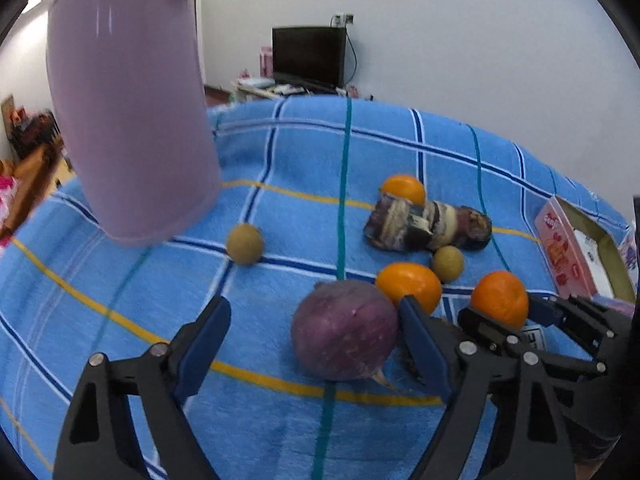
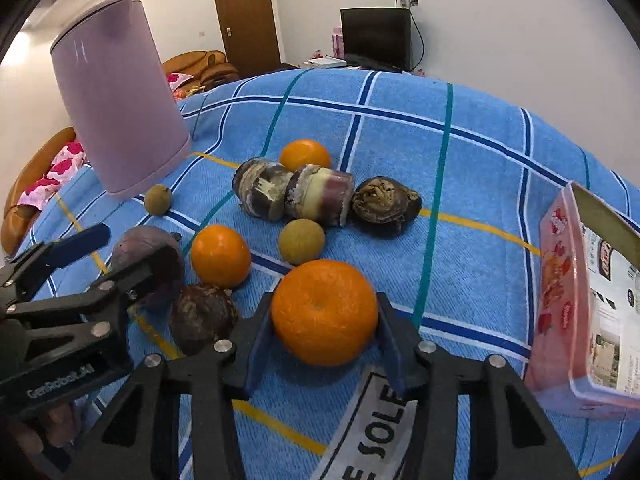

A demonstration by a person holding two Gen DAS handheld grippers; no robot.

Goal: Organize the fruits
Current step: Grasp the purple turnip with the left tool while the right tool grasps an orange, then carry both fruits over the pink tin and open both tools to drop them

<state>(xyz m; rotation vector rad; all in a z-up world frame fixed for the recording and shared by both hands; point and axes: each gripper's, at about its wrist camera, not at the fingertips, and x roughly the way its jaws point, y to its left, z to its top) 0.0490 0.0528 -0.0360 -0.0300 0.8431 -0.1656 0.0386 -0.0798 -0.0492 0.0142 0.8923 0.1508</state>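
Fruits lie on a blue checked cloth. My right gripper is shut on an orange, also seen in the left wrist view. My left gripper is open, its right finger beside a purple round fruit, which also shows in the right wrist view. Two more oranges, two small brown-green fruits, a dark banded piece and dark round fruits lie around.
A tall lilac bin stands at the left on the cloth. A pink cardboard box sits at the right edge. A TV, door and sofa are behind the table.
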